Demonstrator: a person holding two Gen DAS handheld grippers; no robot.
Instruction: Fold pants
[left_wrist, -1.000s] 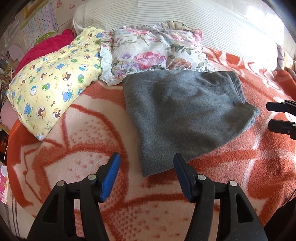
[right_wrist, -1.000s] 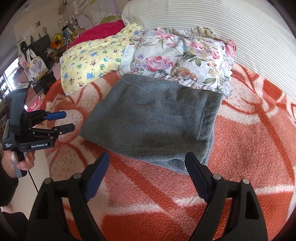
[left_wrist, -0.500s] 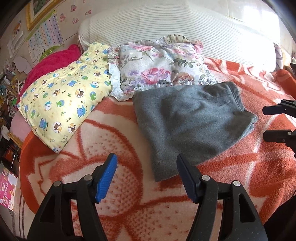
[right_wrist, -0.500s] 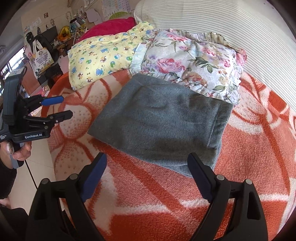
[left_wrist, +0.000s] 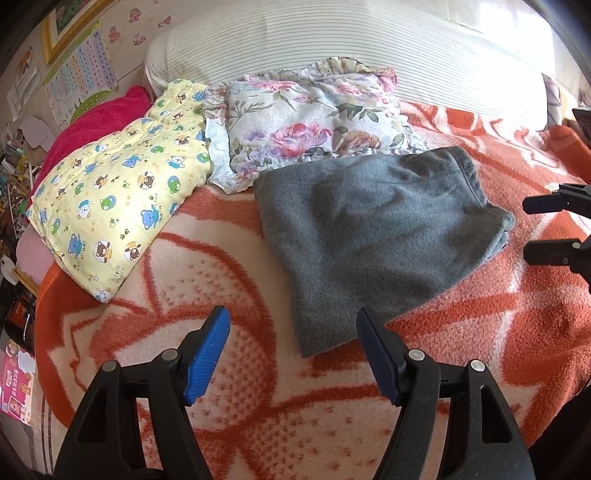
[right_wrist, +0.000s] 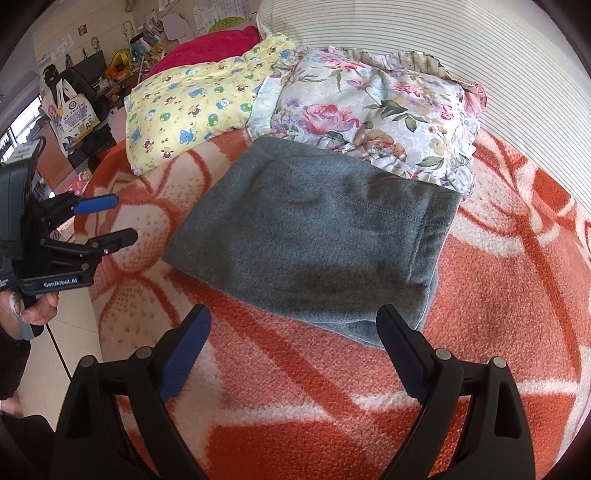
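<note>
the pants (left_wrist: 373, 236) lie folded into a thick grey square on the bed (left_wrist: 221, 369), just below the flower pillow (left_wrist: 314, 122) and touching its frill. the left claw (left_wrist: 293, 349) hangs near the pants' left corner, the right claw (right_wrist: 293, 349) near their right edge. both claws have just been opening wide, with nothing in them. i think they let go because the folding is done.
</note>
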